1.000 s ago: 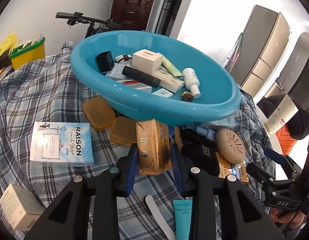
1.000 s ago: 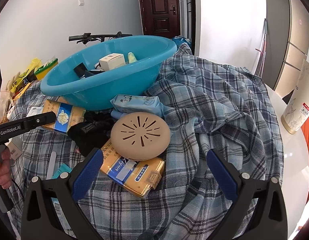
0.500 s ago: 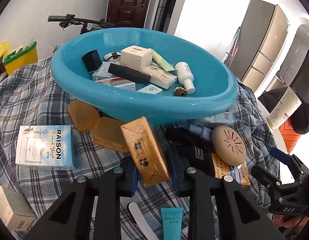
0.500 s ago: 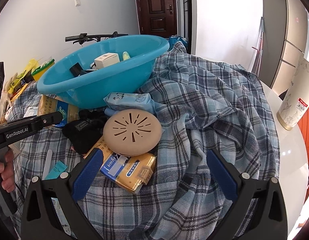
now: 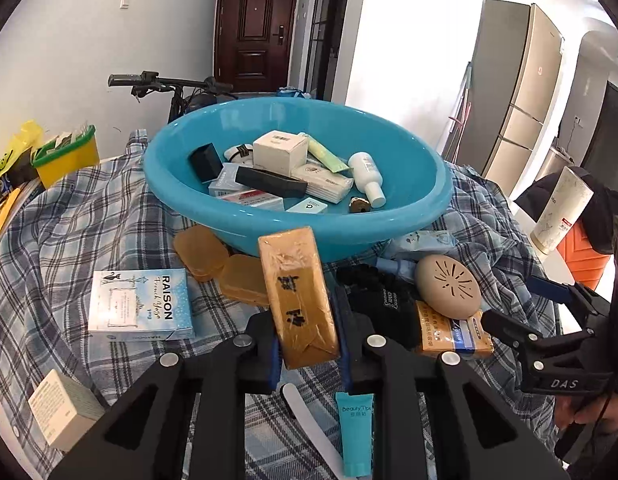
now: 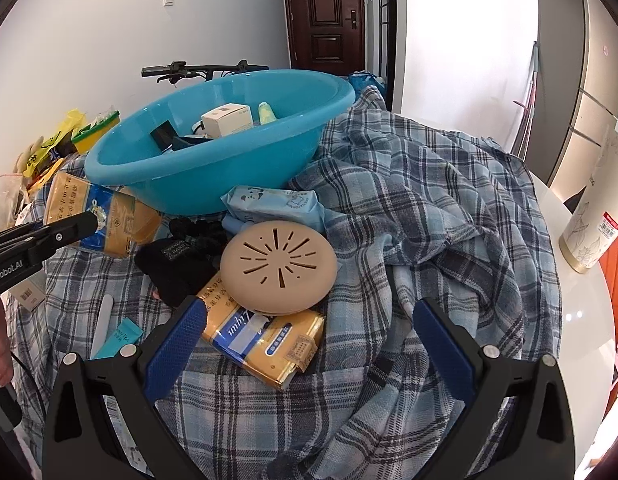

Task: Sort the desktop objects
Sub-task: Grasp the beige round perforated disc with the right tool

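Item in hand: gold cellophane-wrapped carton [image 5: 299, 298], clamped in left gripper [image 5: 305, 334]. Destination, likely: turquoise plastic basin [image 5: 425, 204] (already part-filled). Right gripper [image 6: 309, 340]: fingers apart, idle.

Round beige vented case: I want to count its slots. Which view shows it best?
The right wrist view: the round beige vented case sits close and central, its slotted top facing the camera. The left wrist view shows it smaller, off to the right, at a slant.
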`<state>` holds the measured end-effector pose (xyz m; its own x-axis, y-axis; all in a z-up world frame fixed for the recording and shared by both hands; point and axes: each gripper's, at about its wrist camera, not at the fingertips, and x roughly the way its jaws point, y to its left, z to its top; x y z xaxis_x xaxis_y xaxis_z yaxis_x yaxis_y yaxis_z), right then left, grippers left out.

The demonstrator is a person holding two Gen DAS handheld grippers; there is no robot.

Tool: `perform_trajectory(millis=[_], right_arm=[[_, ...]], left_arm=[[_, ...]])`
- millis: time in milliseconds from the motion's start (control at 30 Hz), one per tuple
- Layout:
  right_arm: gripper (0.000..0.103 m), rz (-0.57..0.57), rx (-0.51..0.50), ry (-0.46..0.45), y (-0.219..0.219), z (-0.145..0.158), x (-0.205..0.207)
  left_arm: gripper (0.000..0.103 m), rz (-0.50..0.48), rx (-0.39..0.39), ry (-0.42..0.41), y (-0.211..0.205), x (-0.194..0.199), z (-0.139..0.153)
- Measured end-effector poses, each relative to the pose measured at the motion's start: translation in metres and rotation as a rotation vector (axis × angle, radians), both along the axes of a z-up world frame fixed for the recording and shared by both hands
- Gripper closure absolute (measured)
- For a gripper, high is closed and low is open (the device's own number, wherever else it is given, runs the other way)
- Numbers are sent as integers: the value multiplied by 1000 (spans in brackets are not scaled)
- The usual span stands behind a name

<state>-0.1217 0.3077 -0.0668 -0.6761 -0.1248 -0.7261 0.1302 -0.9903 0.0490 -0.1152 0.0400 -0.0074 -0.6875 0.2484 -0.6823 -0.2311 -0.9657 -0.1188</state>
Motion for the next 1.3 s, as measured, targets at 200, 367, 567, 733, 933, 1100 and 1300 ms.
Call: perform_trajectory(millis=[200,367,567,733,933,1100,1300], right_arm=[[0,26,-20,-62,-8,-11,-33],[0,29,-16,-98,-13,-25,-45],[14,65,-54,-123,-12,-39,-53],[29,61,-47,-93,-13,-33,-47],[29,54,-30,-32,-11,-15,-32],[29,72,3,8,-14,1,-17],[29,96,-8,79,-19,20,15]], left_arm=[[80,5,12,11,-8,10,4],[80,13,9,-7,-13,11,-2],[80,30,19,-24,-20,7,-6],[80,30,18,-28,-20,8,-8],[80,38,18,-28,-20,8,-9],[80,33,25,-25,-20,10,-7],[80,49,5,15,-16,22,0]])
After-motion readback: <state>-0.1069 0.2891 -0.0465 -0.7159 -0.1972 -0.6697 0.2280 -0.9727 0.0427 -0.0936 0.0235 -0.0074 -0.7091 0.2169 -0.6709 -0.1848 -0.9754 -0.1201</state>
